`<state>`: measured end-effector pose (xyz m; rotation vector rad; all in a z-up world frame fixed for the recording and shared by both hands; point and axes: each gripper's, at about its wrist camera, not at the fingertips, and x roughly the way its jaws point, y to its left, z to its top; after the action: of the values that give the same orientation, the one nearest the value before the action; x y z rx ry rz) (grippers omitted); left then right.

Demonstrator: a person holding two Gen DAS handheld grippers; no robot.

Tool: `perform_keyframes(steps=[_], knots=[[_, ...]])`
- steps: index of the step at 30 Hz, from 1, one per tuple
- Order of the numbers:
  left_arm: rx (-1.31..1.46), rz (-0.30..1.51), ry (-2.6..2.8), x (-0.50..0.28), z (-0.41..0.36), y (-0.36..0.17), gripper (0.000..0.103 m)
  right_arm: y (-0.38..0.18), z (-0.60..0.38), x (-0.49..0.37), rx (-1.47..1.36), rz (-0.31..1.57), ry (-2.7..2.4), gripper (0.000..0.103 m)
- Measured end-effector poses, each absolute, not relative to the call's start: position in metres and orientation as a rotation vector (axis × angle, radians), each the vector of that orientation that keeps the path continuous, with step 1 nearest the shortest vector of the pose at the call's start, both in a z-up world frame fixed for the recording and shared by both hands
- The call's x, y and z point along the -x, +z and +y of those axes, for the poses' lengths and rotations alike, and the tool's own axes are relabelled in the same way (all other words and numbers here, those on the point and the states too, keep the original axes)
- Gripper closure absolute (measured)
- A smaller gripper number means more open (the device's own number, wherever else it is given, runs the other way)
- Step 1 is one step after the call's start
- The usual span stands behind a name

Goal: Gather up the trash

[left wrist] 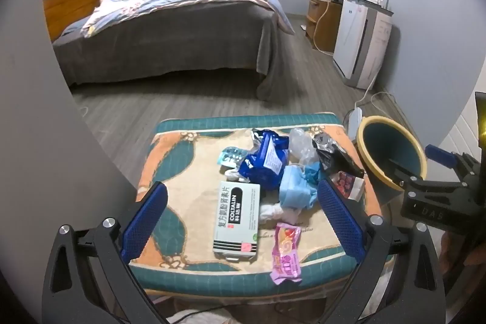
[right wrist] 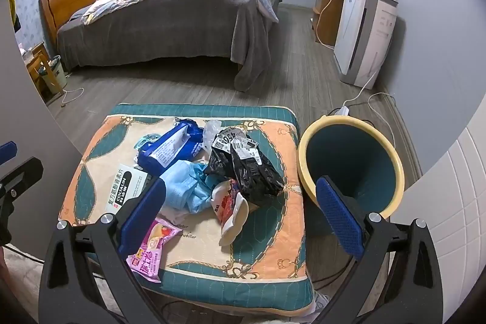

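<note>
On the cushioned stool (right wrist: 267, 236) in the bedroom, trash lies heaped toward the far half, none of it lifted yet. Left gripper (left wrist: 243, 220) hangs above the stool's near edge, jaws wide apart and empty, a medicine box (left wrist: 238, 220) lying beneath and between them. Right gripper (right wrist: 243, 217) likewise spread wide, holding nothing, over the stool's right side. Step in hand looks like the approach, before any first pick. Just right of the stool stands the bin (right wrist: 352, 163), yellow-rimmed, mouth tilted toward the cameras; it appears empty. Around the box: pink snack wrapper (left wrist: 287, 254) at the stool's near edge, blue face masks (right wrist: 185, 187) at centre, blue packet (right wrist: 170, 151) behind them, black plastic bag (right wrist: 246, 163) on the bin side, red-and-white wrapper (right wrist: 231, 208) in front of that bag. Next move likely calls for lowering over one loose piece, closing, carrying right to the bin. Pieces overlap, so a grab may drag neighbours. A cable (right wrist: 373, 99) runs on the floor beyond the bin; the bed (right wrist: 170, 20) well beyond the stool.
</note>
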<state>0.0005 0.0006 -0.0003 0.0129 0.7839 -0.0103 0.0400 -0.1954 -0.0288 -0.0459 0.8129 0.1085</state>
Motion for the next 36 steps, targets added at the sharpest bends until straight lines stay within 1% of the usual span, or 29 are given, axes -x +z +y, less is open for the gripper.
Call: perform_keyframes(steps=[36], knots=[[-0.012, 0.783, -0.01, 0.0014, 0.0053, 0.0032, 0.005, -0.03, -0.1941, -0.0391, 0.066, 0.827, 0.107, 0.006]])
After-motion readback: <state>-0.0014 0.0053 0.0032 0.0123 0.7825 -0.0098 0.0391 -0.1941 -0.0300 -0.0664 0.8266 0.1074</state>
